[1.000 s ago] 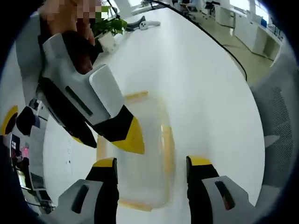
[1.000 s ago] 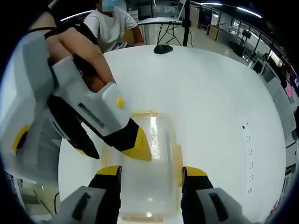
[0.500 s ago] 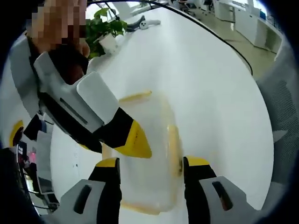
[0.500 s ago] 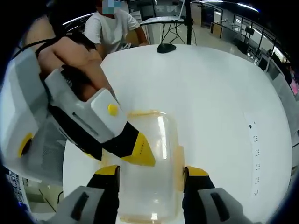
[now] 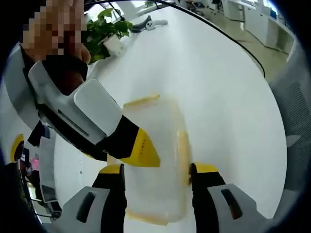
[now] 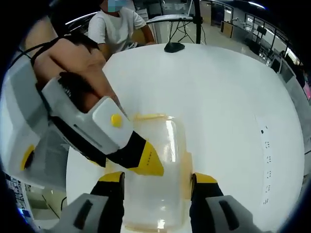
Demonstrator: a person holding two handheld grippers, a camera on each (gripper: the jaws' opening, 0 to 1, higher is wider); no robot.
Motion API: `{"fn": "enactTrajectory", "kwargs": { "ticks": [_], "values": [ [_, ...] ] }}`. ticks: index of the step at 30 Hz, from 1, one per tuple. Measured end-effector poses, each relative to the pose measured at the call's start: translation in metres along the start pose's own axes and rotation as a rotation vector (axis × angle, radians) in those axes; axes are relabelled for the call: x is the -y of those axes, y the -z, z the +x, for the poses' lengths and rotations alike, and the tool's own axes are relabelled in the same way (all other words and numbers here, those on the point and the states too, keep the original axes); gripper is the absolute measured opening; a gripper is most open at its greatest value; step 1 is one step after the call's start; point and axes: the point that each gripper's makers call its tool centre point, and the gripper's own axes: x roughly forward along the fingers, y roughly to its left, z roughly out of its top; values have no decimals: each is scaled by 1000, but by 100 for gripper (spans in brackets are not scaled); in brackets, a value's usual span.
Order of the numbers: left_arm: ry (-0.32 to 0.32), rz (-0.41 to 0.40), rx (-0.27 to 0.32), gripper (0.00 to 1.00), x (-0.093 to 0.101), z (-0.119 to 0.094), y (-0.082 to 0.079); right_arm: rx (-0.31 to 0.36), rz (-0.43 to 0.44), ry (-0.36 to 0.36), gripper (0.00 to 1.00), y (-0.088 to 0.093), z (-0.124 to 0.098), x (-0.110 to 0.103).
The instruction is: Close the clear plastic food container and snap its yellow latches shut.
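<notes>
Left gripper view: the left tool (image 5: 155, 170) stands with its two yellow-tipped jaws apart, straddling the near part of the clear container (image 5: 155, 160), which lies on the white surface (image 5: 218, 87). Whether the jaws touch the container's sides cannot be told. A yellow latch (image 5: 183, 148) runs along the container's side just by one jaw; another latch (image 5: 141, 101) lies along the far end. The right tool (image 5: 143, 153) comes in from the upper left, its yellow tip over the container's lid; its jaw gap cannot be read here. A potted plant (image 5: 104, 34) stands far back on the surface.

Right gripper view: the right tool (image 6: 155, 178) has its jaws apart on either side of the container (image 6: 158, 170), gripping nothing that can be confirmed. A yellow latch (image 6: 186, 167) sits beside one jaw, another (image 6: 148, 116) at the far end. The left tool (image 6: 150, 162), held by a hand (image 6: 73, 63), points its yellow tip onto the lid. A seated person (image 6: 119, 26) is beyond the surface (image 6: 218, 97).
</notes>
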Motion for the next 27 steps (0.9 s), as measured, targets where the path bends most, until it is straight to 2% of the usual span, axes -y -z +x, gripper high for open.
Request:
{"fn": "enactTrajectory", "kwargs": {
  "ticks": [3,4,5,8,9,10,11,14,16,27],
  "values": [
    [-6,-2,-17,50,0,1,0,-20,-3,-6,51,0,1,0],
    [2,-6,-16,50,1,0,-1,-42,36,-22,51,2,3,-3],
    [-2,-3,-18,49,1,0,-1,-55,-2,-26,50,1,3,0],
    [-22,-5,-25,47,0,1,0,-138,-1,-56,49,1,6,-1],
    [-29,-14,-24,46,1,3,0,-132,-5,-53,49,-2,7,0],
    [-42,15,4,45,0,4,-9,-139,3,-65,48,-1,5,0],
    [-25,-8,-26,45,7,2,-7,-141,5,-66,48,0,5,0],
    [-12,-27,-7,45,3,5,1,-130,13,-68,41,1,2,5],
    [-9,-17,-1,45,2,3,0,-120,30,-95,41,3,3,2],
    [-31,-16,-14,45,-1,3,0,-113,33,-84,42,2,4,0]
  ]
}}
